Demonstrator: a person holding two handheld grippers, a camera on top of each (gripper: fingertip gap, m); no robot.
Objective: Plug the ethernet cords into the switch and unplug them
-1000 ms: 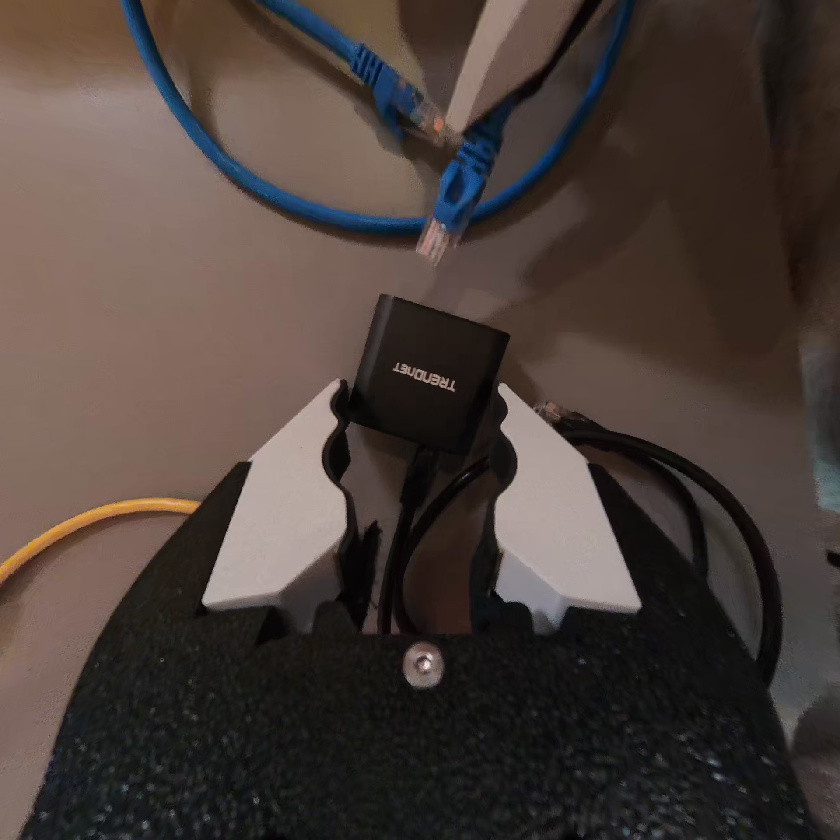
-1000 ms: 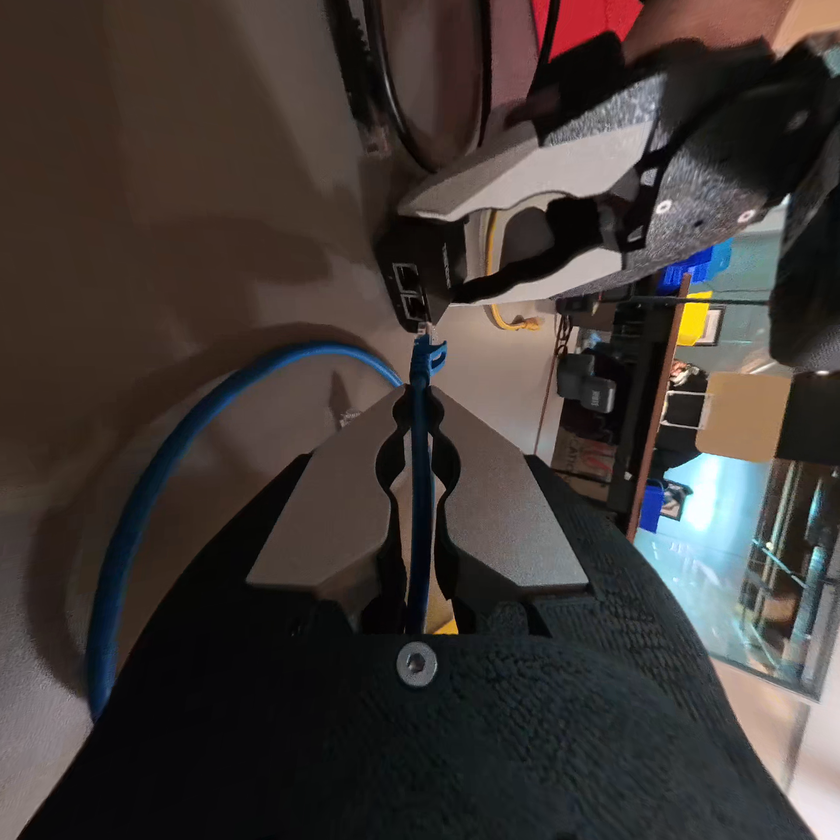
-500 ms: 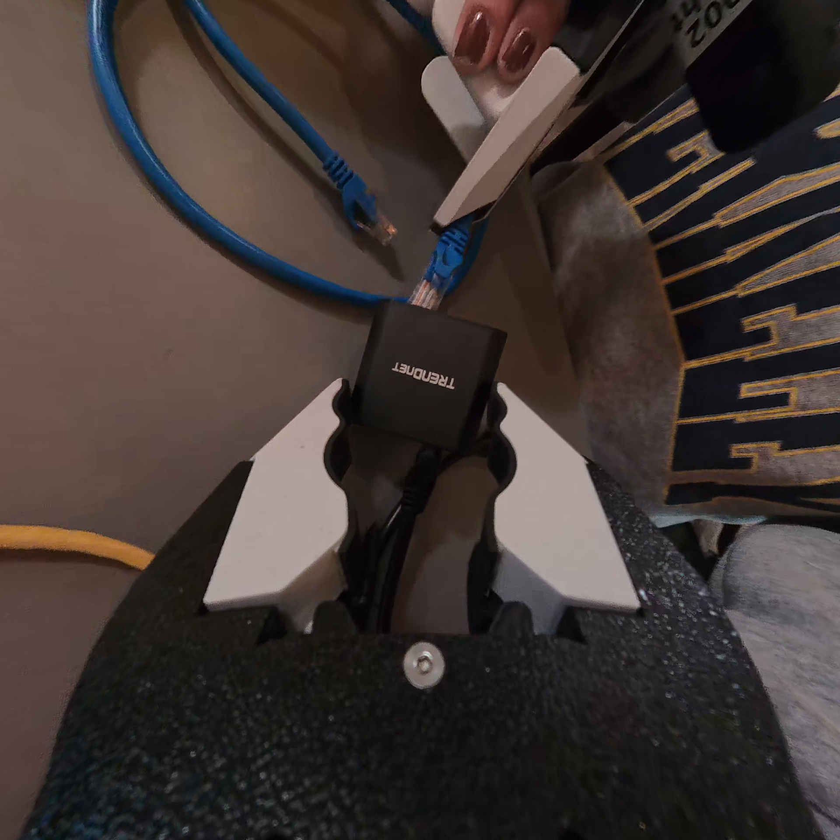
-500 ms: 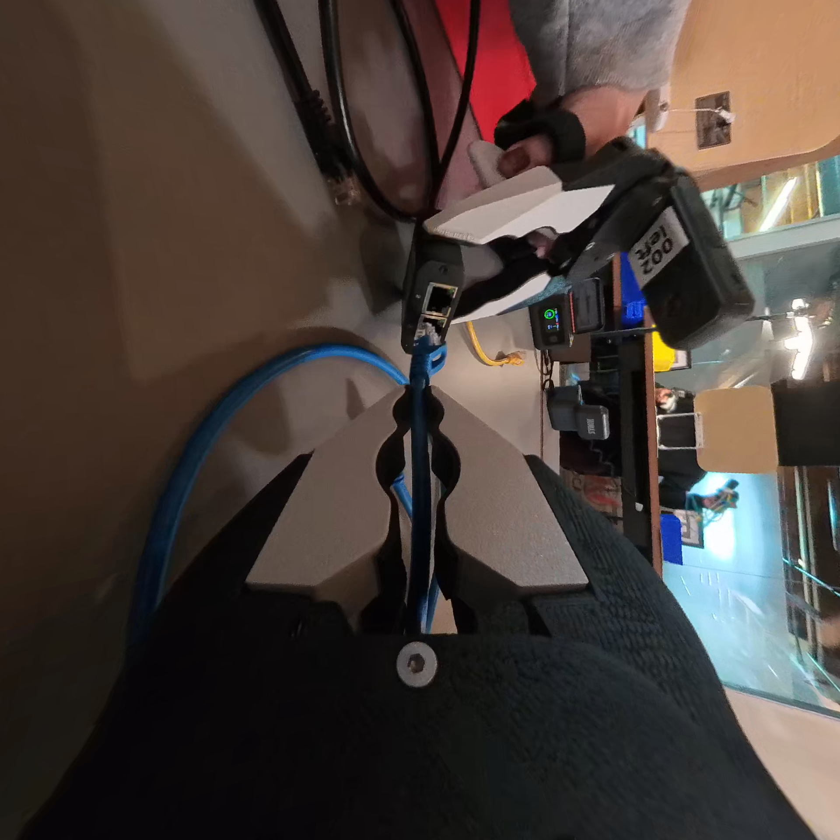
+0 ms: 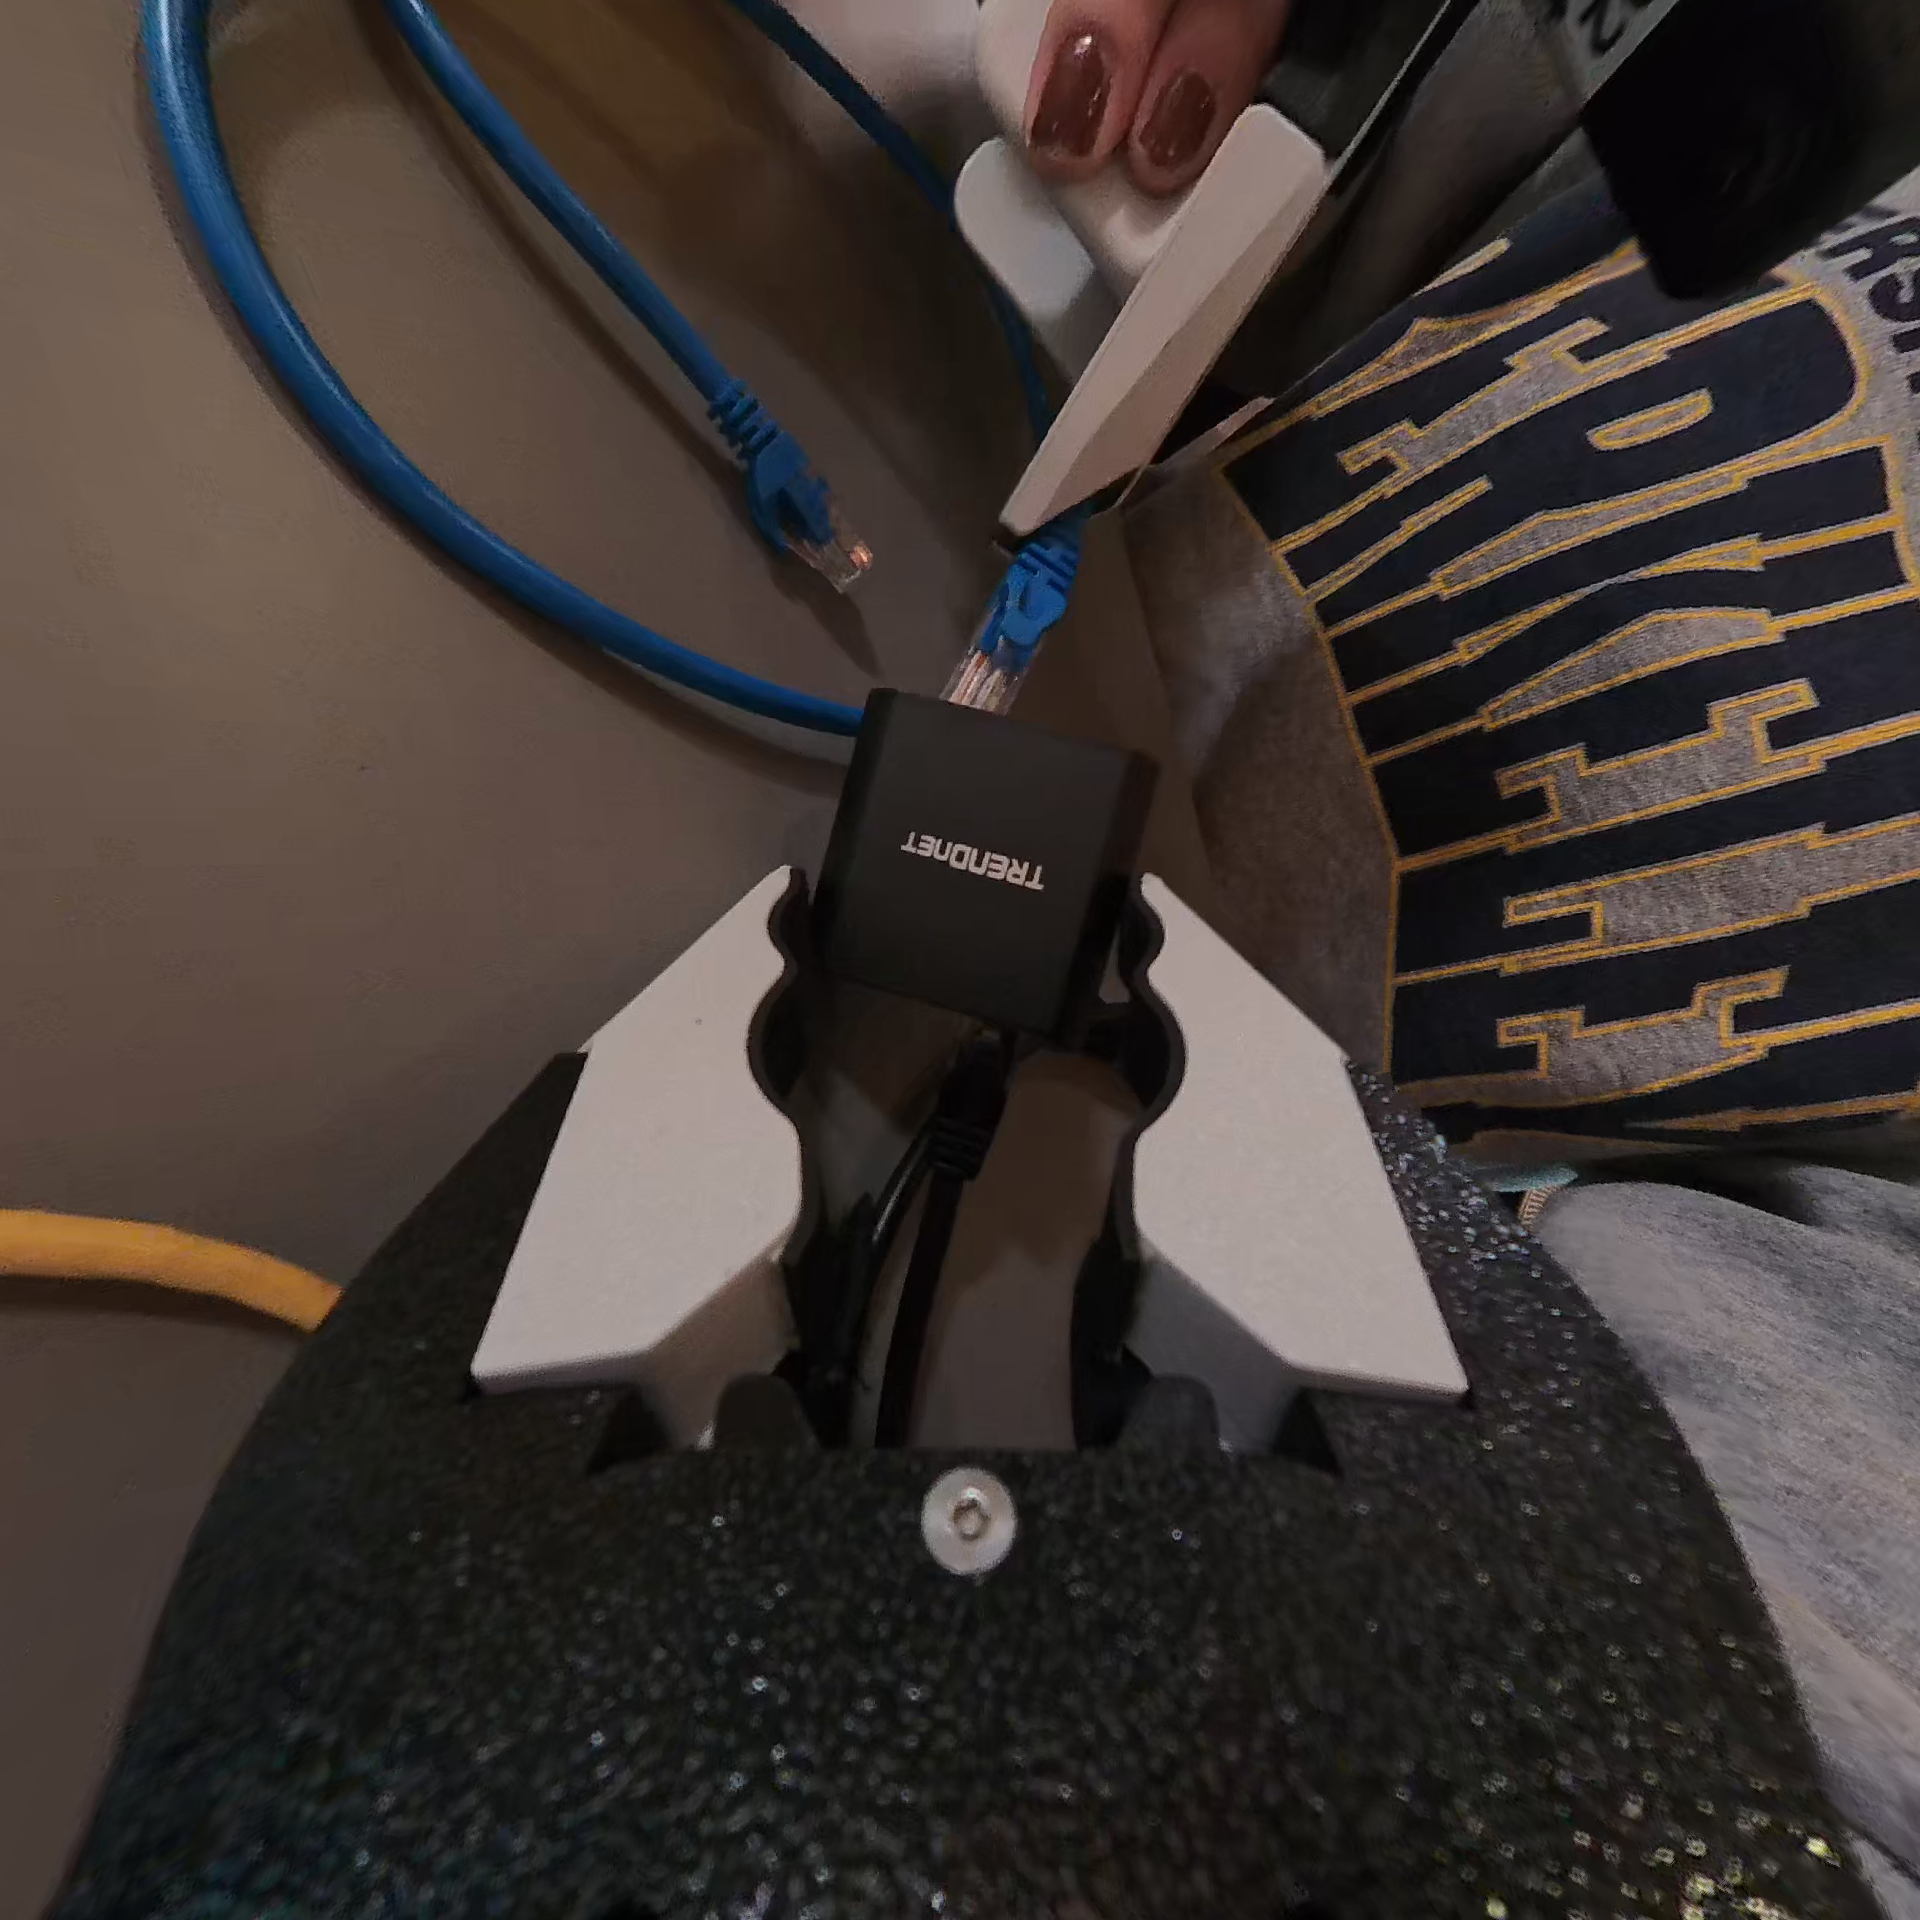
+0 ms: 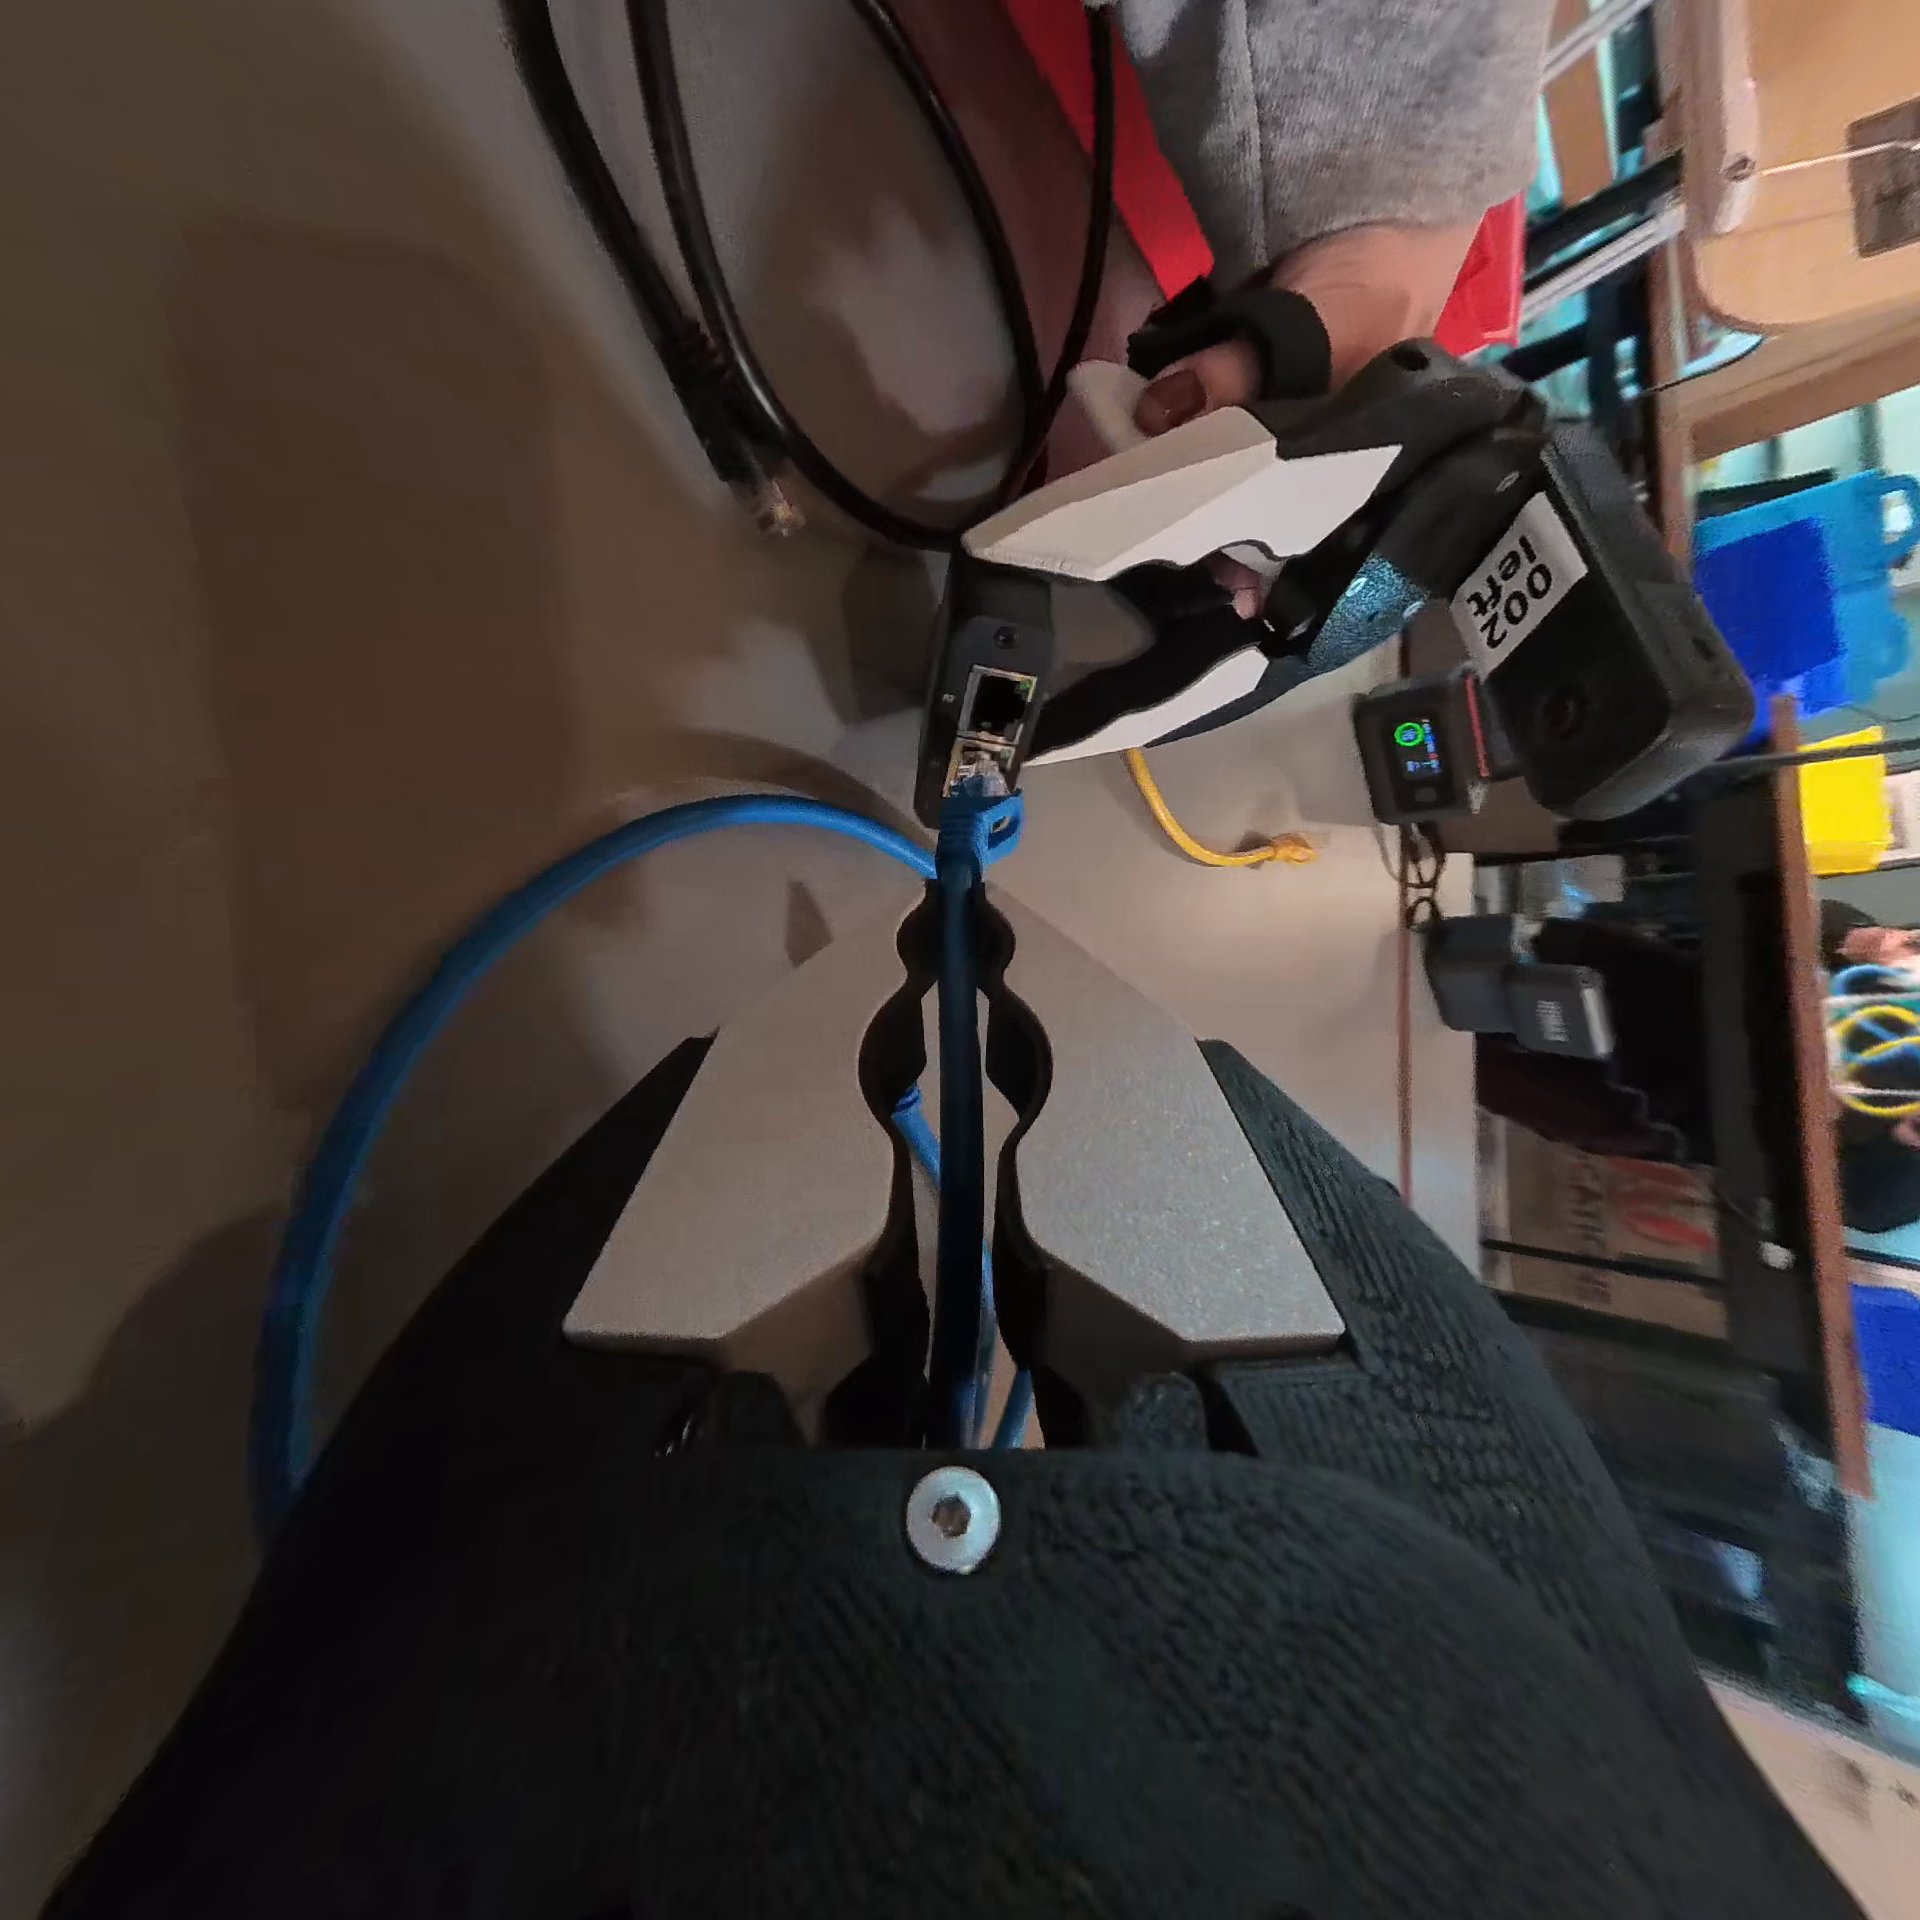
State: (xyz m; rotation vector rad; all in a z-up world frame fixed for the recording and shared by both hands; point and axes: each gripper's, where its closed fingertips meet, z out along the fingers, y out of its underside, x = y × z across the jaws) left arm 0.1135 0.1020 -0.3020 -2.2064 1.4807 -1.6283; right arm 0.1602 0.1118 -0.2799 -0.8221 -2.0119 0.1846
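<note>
My left gripper (image 5: 966, 899) is shut on the small black switch (image 5: 977, 821) and holds it by its sides, with the black lead (image 5: 961, 1132) running back between the fingers. My right gripper (image 6: 961, 904) is shut on the blue ethernet cord (image 6: 961, 1091) just behind its plug (image 6: 977, 821). The plug's clear tip sits in the switch's lower port (image 6: 977, 769), and part of the tip still shows in the left wrist view (image 5: 987, 670). The upper port (image 6: 997, 701) is empty. The cord's other blue plug (image 5: 800, 509) lies loose on the table.
A black cable (image 6: 727, 312) with a free plug (image 6: 764, 499) lies behind the switch. A yellow cable (image 5: 156, 1257) lies to the left. The person's sweatshirt (image 5: 1558, 727) is close on the right. Shelves with blue and yellow bins (image 6: 1808, 623) stand beyond the beige table (image 5: 312, 831). One gripper's finger ends stand about 6 cm off the other's.
The blue plug hung a short way off the switch a second ago. It has moved in, and its tip now sits in the lower port. Both grippers stay shut.
</note>
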